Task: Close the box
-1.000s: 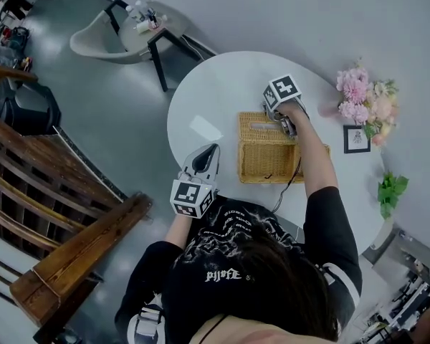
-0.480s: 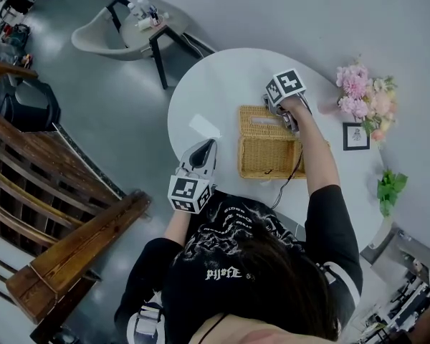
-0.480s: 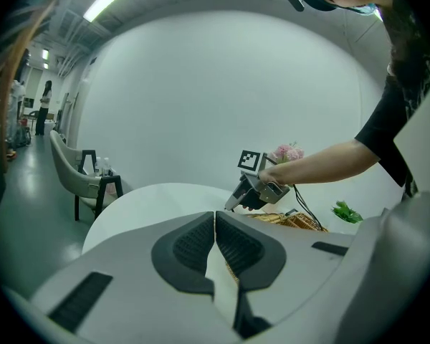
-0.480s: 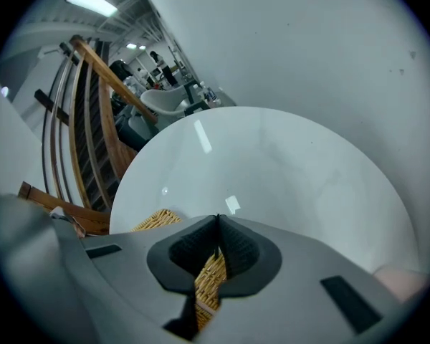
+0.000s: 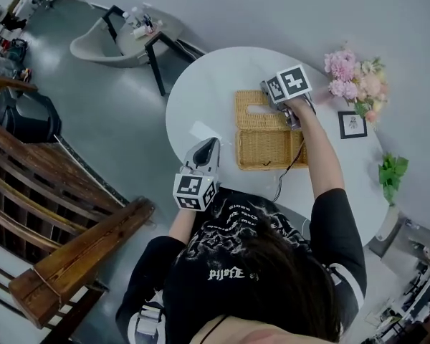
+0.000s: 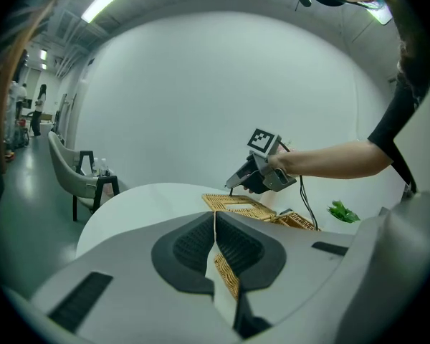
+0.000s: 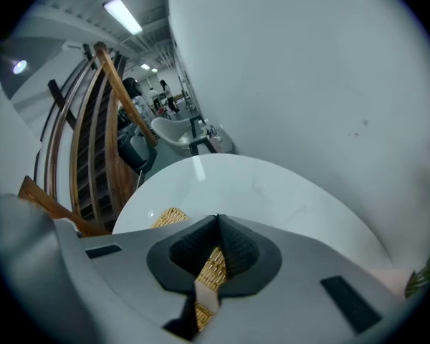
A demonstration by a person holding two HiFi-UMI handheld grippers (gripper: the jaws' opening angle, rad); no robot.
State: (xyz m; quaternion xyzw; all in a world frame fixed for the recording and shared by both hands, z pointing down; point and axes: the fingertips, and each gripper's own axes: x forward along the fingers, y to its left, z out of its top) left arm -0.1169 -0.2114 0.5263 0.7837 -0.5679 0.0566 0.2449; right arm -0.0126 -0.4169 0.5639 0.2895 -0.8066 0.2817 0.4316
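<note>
Head view: seen from above, a person leans over a round white table (image 5: 201, 95) with a gripper in each hand.
Railing: a dark wooden rail (image 5: 72, 253) stands on the floor at 8 o'clock from the table.
Chair: a pale shell chair (image 5: 100, 40) sits at 10 o'clock, well apart from the table.
Box: a wicker box (image 5: 266, 149) sits near the table's middle, open, with its inside facing up.
Lid: a wicker lid (image 5: 252, 110) with a slot cut in it is folded back from the box's 12 o'clock side.
Right gripper: the right gripper (image 6: 231, 189) points steeply down at the lid's far edge. Its jaws have just been closing and now pinch a strip of the lid's wicker between the pads.
Left gripper: the left gripper (image 5: 212, 143) hangs over the table's 8 o'clock edge, apart from the box. Its jaws are pressed together with nothing between them.
Flowers: a pink bunch of flowers (image 5: 355, 77) is at 2 o'clock on the table.
Plant: a green sprig (image 5: 391, 174) is at 4 o'clock.
Frame: a small picture frame (image 5: 352, 125) is at 3 o'clock, just beside the flowers.
</note>
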